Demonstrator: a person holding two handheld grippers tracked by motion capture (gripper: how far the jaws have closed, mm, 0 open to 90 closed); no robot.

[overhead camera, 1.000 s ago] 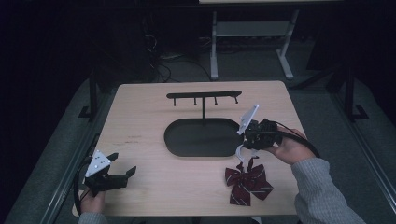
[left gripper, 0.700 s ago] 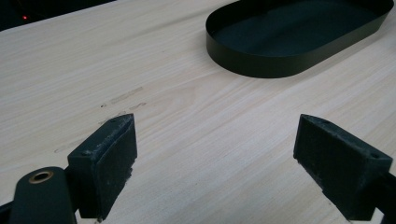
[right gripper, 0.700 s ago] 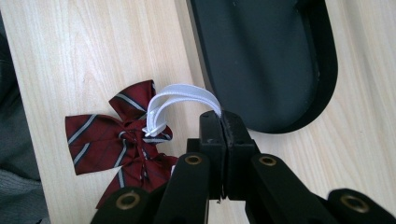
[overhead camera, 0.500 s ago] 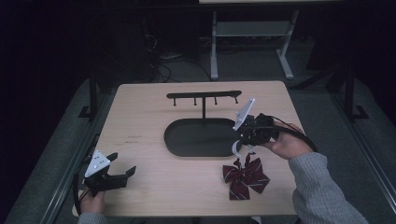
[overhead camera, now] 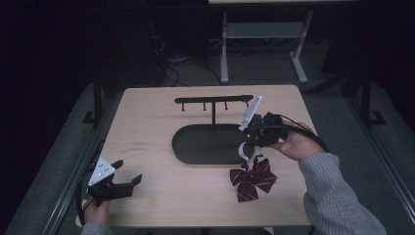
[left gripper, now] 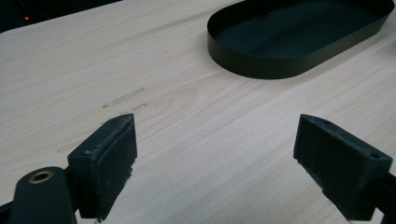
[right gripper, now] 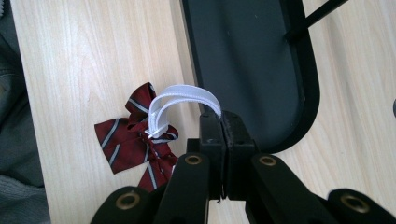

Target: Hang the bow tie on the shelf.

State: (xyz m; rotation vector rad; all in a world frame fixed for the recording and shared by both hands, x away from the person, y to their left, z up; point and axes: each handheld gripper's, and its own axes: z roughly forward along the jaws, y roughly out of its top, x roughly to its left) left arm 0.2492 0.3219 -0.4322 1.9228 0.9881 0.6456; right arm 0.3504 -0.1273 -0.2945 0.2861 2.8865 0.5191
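Dark room all round, w/ a pale wood table (overhead camera: 147,122) lit in the middle; a metal stand (overhead camera: 264,36) stood on the floor behind it, cables nearby.

On the table, centre: black oval tray (overhead camera: 195,147) w/ a low rim, and a post rising from its far side to a black T-bar rack (overhead camera: 214,100) w/ small pegs hanging under the bar. In the left gripper view the tray's wall (left gripper: 261,67) sat ahead and to the right, w/ bare wood grain and a few faint scuffs (left gripper: 126,98) in front.

Left gripper (overhead camera: 128,182) was at the near-left corner of the table, held by the left hand (overhead camera: 95,213) at the edge, grey plate on top. Jaws spread wide, nothing between them – just tabletop seen btwn the two black pads (left gripper: 105,163).

Right gripper (overhead camera: 247,147) was over the near-right end of the tray, held by the right hand (overhead camera: 296,144), grey sleeve (overhead camera: 337,196) coming in from bottom right. Jaws pressed together, pinching the white elastic loop (right gripper: 187,95) of a maroon striped bow tie (right gripper: 133,135). Loop arched from the jaw tips over to the bow's knot. Bow (overhead camera: 253,177) was just beside the tray's near-right edge, on the wood side, below the gripper; couldn't tell if it rested on the table or hung just clear.
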